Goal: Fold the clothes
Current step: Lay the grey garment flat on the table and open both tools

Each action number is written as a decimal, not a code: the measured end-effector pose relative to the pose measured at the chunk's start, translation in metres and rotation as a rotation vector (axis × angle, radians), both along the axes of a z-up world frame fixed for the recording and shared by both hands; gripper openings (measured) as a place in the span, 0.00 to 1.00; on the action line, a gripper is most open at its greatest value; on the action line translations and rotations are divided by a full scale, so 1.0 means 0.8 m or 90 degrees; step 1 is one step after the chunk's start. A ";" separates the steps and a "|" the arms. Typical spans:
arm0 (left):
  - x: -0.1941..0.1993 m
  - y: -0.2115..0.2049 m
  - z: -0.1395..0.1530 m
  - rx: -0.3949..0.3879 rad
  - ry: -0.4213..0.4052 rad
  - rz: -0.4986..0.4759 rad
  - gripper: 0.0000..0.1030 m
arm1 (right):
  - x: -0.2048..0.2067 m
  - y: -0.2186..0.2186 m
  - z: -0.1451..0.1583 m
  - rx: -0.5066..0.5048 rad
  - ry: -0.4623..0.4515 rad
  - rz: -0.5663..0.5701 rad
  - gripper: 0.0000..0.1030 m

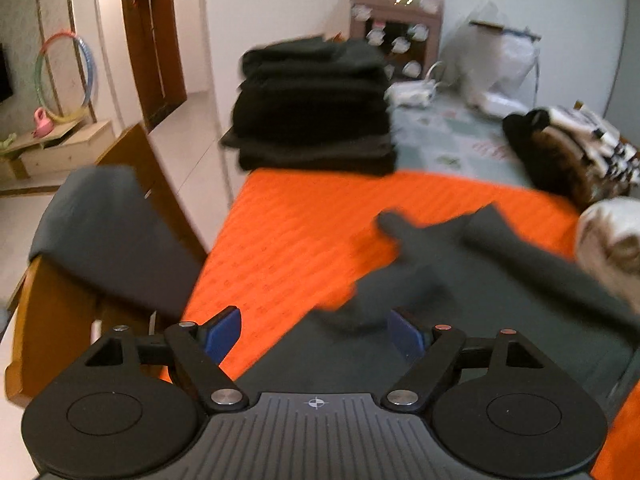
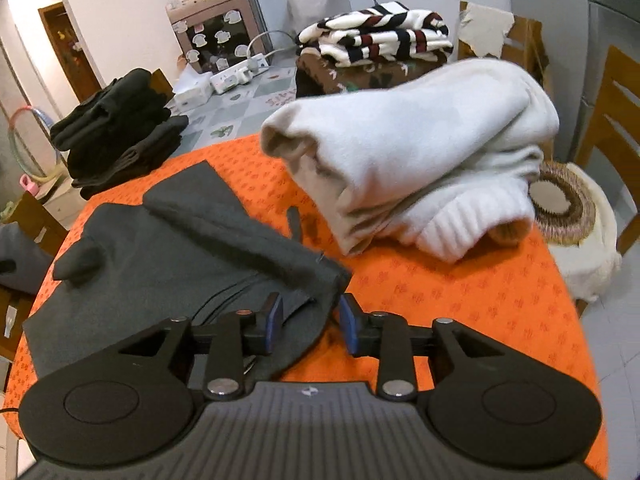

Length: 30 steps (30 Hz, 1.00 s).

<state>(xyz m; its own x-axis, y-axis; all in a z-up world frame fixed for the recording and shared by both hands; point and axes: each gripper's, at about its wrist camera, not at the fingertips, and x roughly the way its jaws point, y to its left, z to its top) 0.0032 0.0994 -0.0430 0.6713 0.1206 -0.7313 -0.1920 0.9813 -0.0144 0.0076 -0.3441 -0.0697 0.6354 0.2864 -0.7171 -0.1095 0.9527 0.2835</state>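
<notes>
A dark grey garment [image 1: 460, 280] lies spread on the orange cloth [image 1: 312, 232], one sleeve folded across it. In the right wrist view the garment [image 2: 168, 256] lies left of centre. My left gripper [image 1: 316, 336] is open above the garment's near edge, with a raised bump of fabric just ahead between its blue pads. My right gripper [image 2: 310, 324] is open, with a corner of the garment between its jaws but not clamped. A rolled white sweater [image 2: 420, 152] lies on the orange cloth [image 2: 460, 288] to the right.
A stack of folded black clothes [image 1: 316, 108] stands at the far left of the table. A pile of striped and patterned clothes [image 2: 376, 48] sits at the back right. A power strip [image 2: 240, 72] and an appliance [image 2: 216, 24] are behind. Wooden chairs [image 1: 80, 300] flank the table.
</notes>
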 end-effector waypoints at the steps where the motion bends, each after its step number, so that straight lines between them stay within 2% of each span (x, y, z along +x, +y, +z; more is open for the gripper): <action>1: -0.004 0.009 -0.007 -0.001 0.008 -0.009 0.80 | -0.008 0.007 -0.001 0.005 0.005 -0.006 0.37; 8: -0.028 0.069 -0.053 -0.007 0.062 -0.073 0.79 | -0.076 0.068 -0.010 0.045 0.011 -0.012 0.39; 11: -0.028 0.081 -0.066 -0.012 0.074 -0.129 0.79 | -0.106 0.095 -0.015 0.056 0.010 -0.002 0.41; 16: -0.024 0.091 -0.079 -0.046 0.088 -0.228 0.80 | -0.154 0.137 -0.025 0.066 0.010 0.019 0.53; 18: -0.023 0.092 -0.084 -0.047 0.091 -0.266 0.83 | -0.170 0.149 -0.031 0.067 0.015 0.015 0.56; 22: -0.020 0.096 -0.091 -0.067 0.101 -0.297 0.84 | -0.201 0.173 -0.044 0.073 0.029 0.013 0.58; 26: -0.017 0.099 -0.099 -0.090 0.112 -0.324 0.83 | -0.219 0.193 -0.057 0.069 0.037 0.024 0.56; 28: -0.015 0.101 -0.103 -0.101 0.117 -0.337 0.82 | -0.226 0.201 -0.061 0.075 0.039 0.035 0.42; 29: -0.014 0.102 -0.105 -0.107 0.119 -0.344 0.80 | -0.228 0.206 -0.061 0.072 0.033 0.039 0.40; 30: -0.012 0.105 -0.106 -0.122 0.120 -0.343 0.74 | -0.229 0.210 -0.060 0.064 0.025 0.038 0.39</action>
<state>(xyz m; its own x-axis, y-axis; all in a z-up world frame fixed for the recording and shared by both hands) -0.0067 0.1832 -0.1275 0.4579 -0.3455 -0.8191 0.3146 0.9248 -0.2142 -0.1757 -0.1761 -0.1181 0.5870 0.3938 -0.7074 -0.1513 0.9117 0.3820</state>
